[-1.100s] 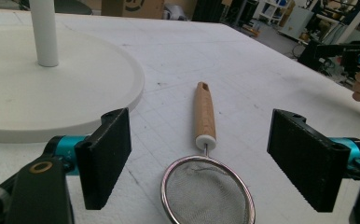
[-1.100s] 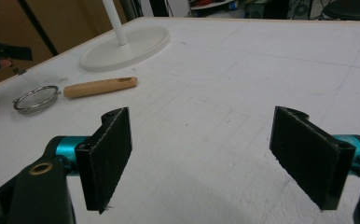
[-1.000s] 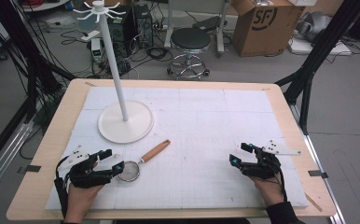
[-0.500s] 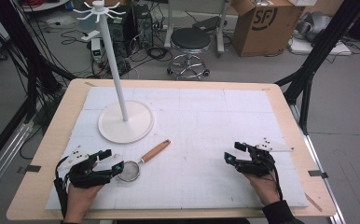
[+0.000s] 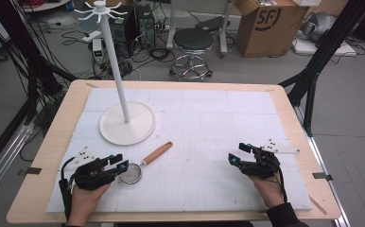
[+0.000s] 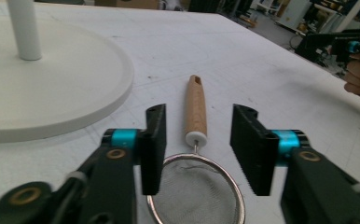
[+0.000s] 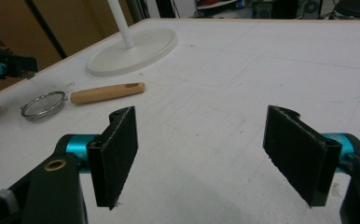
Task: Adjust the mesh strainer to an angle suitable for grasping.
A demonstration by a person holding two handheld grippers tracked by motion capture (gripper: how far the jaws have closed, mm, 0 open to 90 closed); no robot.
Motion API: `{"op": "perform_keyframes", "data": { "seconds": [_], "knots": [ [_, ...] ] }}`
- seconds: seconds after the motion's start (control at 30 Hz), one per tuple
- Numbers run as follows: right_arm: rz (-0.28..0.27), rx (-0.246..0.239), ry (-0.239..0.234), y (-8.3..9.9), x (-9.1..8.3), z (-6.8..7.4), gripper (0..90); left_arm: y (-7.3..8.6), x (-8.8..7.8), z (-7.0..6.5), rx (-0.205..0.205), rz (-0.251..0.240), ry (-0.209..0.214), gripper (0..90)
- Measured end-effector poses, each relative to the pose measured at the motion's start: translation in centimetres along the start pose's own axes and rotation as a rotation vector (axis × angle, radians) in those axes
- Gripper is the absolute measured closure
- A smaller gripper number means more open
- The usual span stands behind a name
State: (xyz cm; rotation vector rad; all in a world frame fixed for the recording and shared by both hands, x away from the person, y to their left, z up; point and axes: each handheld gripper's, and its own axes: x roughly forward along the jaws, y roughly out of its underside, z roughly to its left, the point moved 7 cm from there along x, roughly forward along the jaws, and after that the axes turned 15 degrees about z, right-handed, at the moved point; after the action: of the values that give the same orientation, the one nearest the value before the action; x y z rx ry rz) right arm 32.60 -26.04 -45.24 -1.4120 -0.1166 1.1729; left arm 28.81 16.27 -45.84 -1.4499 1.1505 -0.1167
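Observation:
A small metal mesh strainer [image 5: 129,172] with a wooden handle [image 5: 158,152] lies on the white mat at the front left. My left gripper [image 5: 120,162] lies low on the mat at its bowl. In the left gripper view the jaws [image 6: 197,149] stand on either side of the strainer's rim [image 6: 192,196] where the handle [image 6: 196,107] joins. They have just been closing, and a gap shows at each pad. My right gripper [image 5: 237,153] rests at the front right, open wide [image 7: 201,154] with nothing between its pads. It looks across at the strainer [image 7: 43,105].
A white stand with a round base [image 5: 127,124], a tall pole and hooks on top rises at the back left of the mat, just beyond the handle's tip. The wooden table edge [image 5: 53,142] frames the mat. A stool and boxes stand on the floor behind.
The left gripper's jaws have drawn closer together around the strainer's bowl. Both hands have stayed about where they were, and the strainer has not shifted.

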Motion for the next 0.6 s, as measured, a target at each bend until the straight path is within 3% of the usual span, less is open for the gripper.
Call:
{"op": "perform_keyframes", "data": {
  "seconds": [0.07, 0.2, 0.37, 0.53, 0.6],
  "knots": [
    [-0.006, 0.001, -0.001, -0.1, -0.1, -0.1, 25.7, -0.5, 0.3, -0.3, 0.006, -0.001, 0.011, 67.2],
    [-0.013, 0.000, -0.002, -0.1, -0.1, -0.1, 25.7, -1.1, 1.0, -0.6, 0.013, 0.042, -0.018, 76.9],
    [-0.017, 0.000, -0.001, -0.2, -0.3, -0.1, 25.8, -1.5, 1.3, -1.2, 0.012, 0.064, -0.006, 87.5],
    [-0.020, -0.005, 0.002, -0.2, -0.4, -0.2, 25.8, -2.0, 2.2, -1.3, -0.005, 0.080, 0.010, 89.6],
    [-0.019, -0.001, 0.000, -0.2, -0.4, -0.2, 25.8, -2.1, 3.3, -1.5, 0.011, 0.126, -0.006, 89.6]
  ]
}}
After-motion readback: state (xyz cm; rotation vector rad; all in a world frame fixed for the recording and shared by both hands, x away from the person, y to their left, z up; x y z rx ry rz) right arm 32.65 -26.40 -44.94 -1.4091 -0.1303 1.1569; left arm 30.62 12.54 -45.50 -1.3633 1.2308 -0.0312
